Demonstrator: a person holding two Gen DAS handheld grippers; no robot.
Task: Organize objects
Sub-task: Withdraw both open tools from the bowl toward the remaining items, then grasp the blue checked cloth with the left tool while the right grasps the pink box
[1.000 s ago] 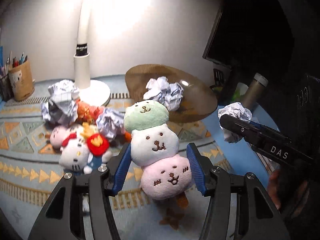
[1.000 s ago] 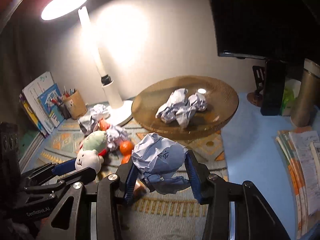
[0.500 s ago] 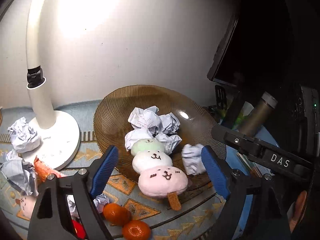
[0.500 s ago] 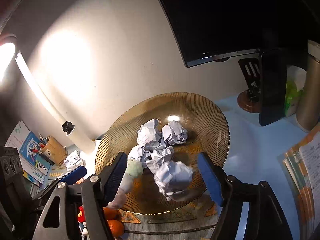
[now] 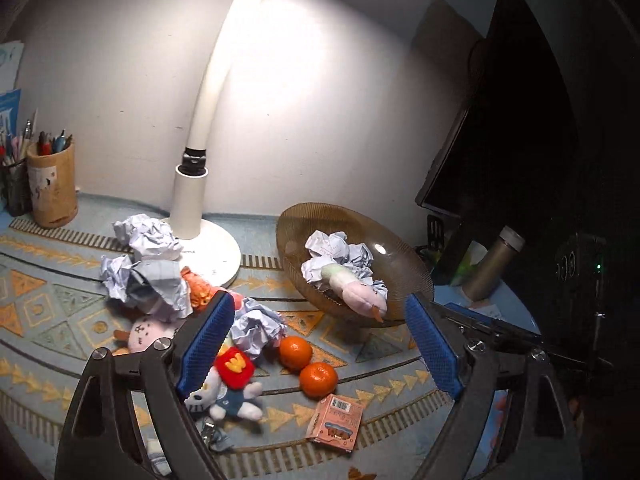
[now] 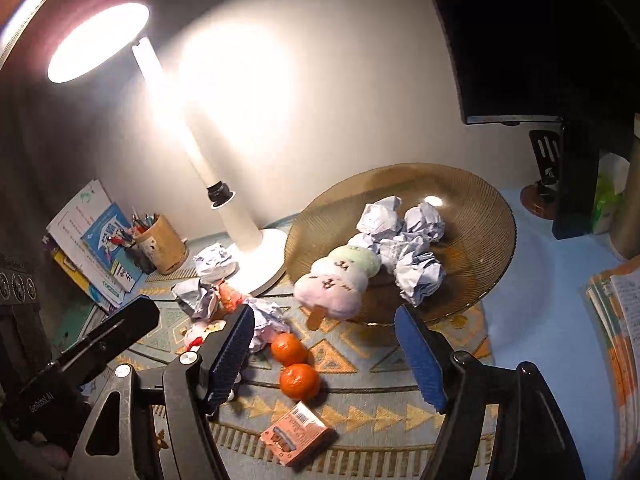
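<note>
both my jaws now wide, empty; dango plush [image 6: 340, 280] and paper ball [image 6: 418, 276] dropped in bowl [image 6: 480, 216] at 12 o'clock; sorting advances.

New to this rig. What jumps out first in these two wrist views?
The lit desk lamp dominates, glaring at upper left with its white base on the patterned mat. Right of it, a brown ribbed bowl holds crumpled paper balls and a three-tier dango plush hanging over its near rim. Nearer the cameras, two oranges lie on the mat beside a heap of toys and paper, and both grippers are open and empty.
</note>
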